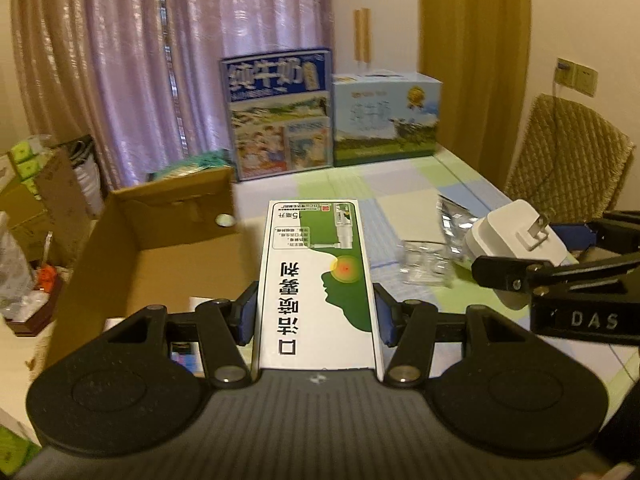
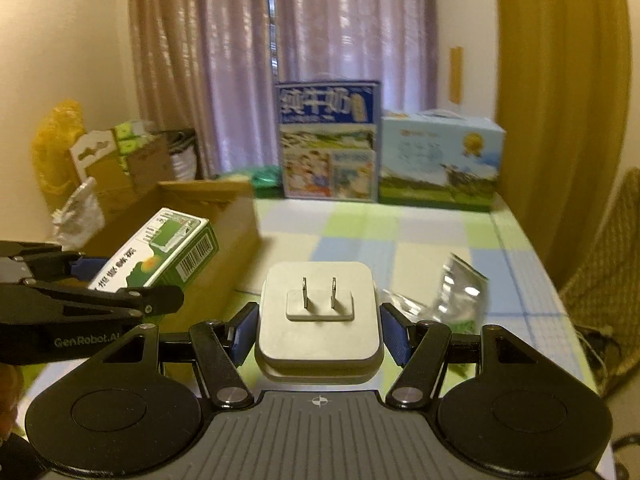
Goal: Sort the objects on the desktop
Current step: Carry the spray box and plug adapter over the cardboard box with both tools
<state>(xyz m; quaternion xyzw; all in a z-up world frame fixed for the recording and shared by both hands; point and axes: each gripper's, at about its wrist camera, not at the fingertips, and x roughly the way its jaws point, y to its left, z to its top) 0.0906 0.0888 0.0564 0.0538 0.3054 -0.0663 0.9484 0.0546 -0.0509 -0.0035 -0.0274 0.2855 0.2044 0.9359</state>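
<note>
Checked cloth in green, blue and white covers surface [image 2: 420,236]; curtains [image 2: 320,40] behind. Left hand-held gripper [image 1: 316,316] clamps medicine box [image 1: 316,280] beside open carton [image 1: 160,240] at 10 o'clock. Right hand-held gripper [image 2: 318,330] grips white plug adapter [image 2: 318,312], prongs facing away from camera; foil packet [image 2: 460,292] at 2 o'clock.

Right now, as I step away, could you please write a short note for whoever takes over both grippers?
Left gripper: shut on the spray box, held up beside the open carton.
Right gripper: shut on the white charger, prongs facing forward, above the table.
On the table: a clear cup and a foil packet.
Done: both items lifted; the carton's contents are hard to make out.
Left: set down the box and charger, probably in the carton, then sort the cup and packet.
</note>
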